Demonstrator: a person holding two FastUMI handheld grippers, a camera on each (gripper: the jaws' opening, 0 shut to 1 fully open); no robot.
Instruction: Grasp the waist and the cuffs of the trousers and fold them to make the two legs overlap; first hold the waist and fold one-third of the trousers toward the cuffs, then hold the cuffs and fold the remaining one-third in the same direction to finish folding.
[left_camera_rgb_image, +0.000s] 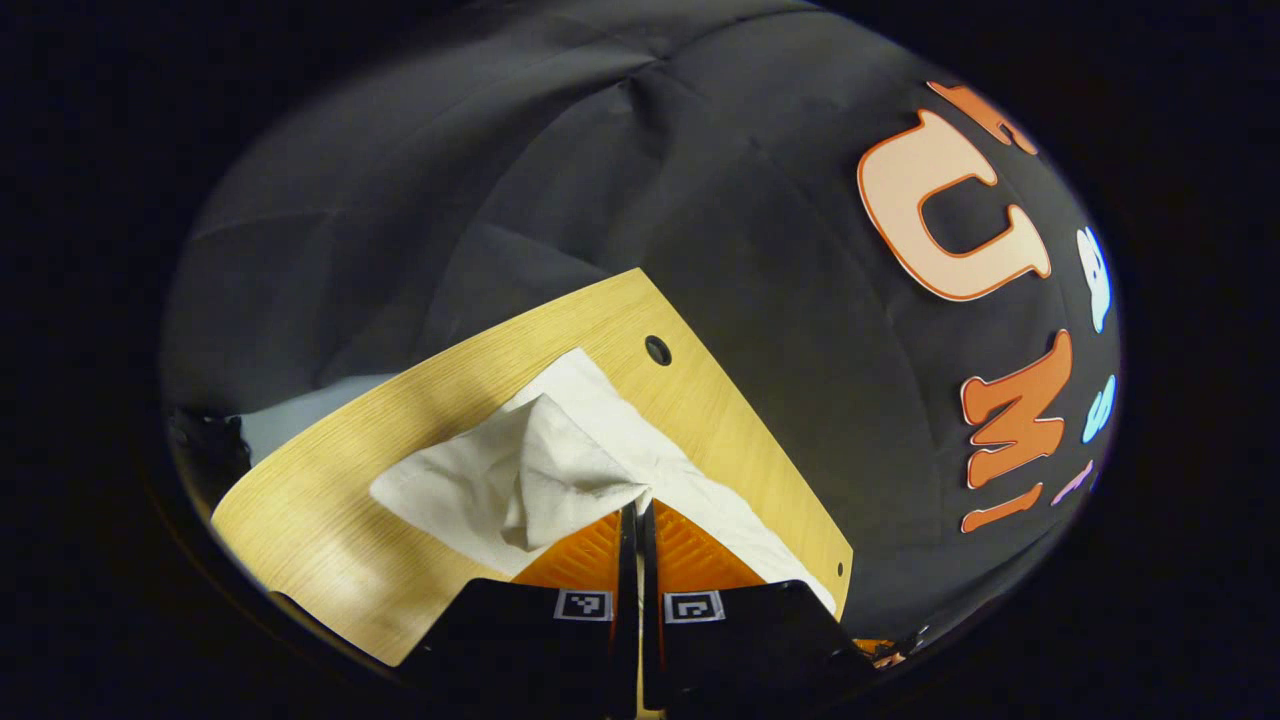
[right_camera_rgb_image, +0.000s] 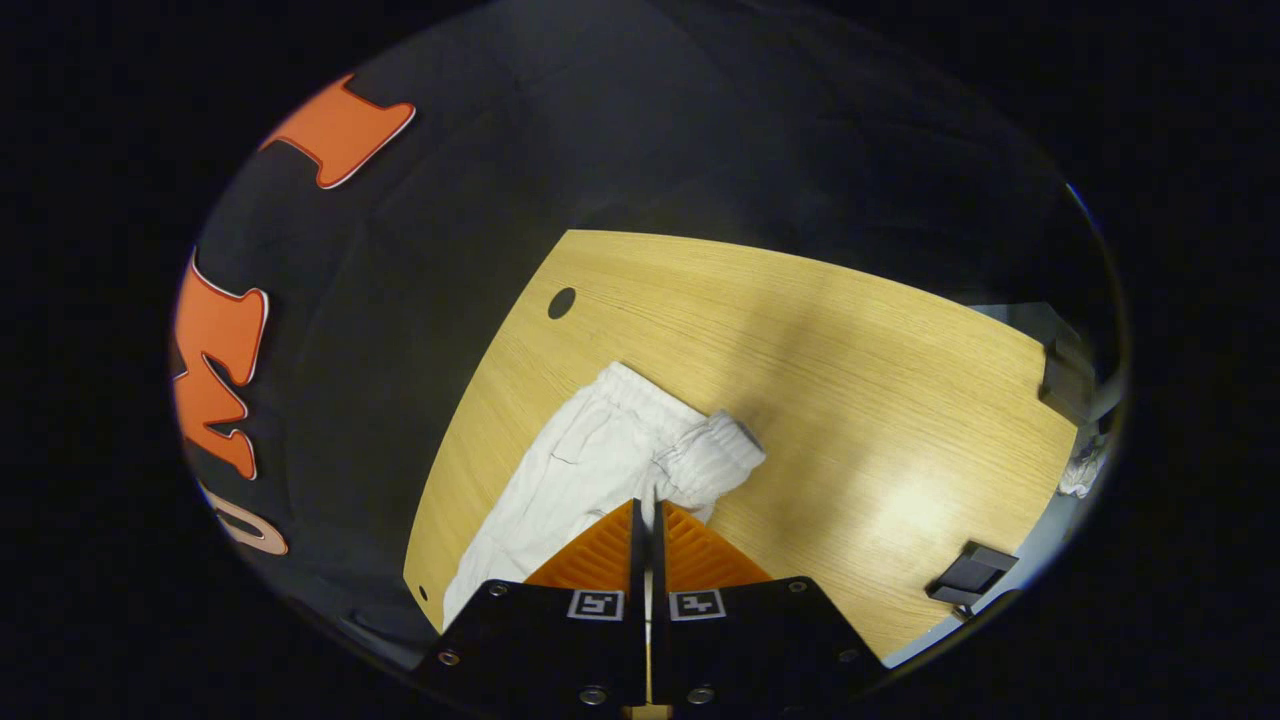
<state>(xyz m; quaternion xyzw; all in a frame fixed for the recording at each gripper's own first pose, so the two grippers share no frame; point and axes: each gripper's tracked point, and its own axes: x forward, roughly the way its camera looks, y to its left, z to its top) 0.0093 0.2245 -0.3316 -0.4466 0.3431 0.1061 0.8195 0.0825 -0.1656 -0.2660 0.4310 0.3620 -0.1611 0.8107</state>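
Lying on a table (left_camera_rgb_image: 330, 480) of pale wood grain, the trousers (left_camera_rgb_image: 560, 470) are off-white, soft and creased. In the left gripper view the cloth spreads flat along the board toward its far edge, and one part is drawn up into a peaked fold that runs straight to the left gripper (left_camera_rgb_image: 637, 508), whose two fingers stand almost together with the fabric nipped between their tips. In the right gripper view the trousers (right_camera_rgb_image: 590, 460) show a gathered, ribbed elastic band, bunched and rolled over near the middle of the board, with a seam and a pocket line visible on the flatter part below it. The right gripper (right_camera_rgb_image: 647, 505) has its fingers drawn close as well, and a ridge of cloth just under the band is pinched between them. No brand or label can be read on the garment; each gripper body carries small square black-and-white markers near the base of the fingers. The table has a round hole (right_camera_rgb_image: 561, 302) near one corner and a smaller hole at its edge. Black cloth walls rise behind it, and a dark clamp (right_camera_rgb_image: 968, 575) sits at the board's near edge in the right gripper view.
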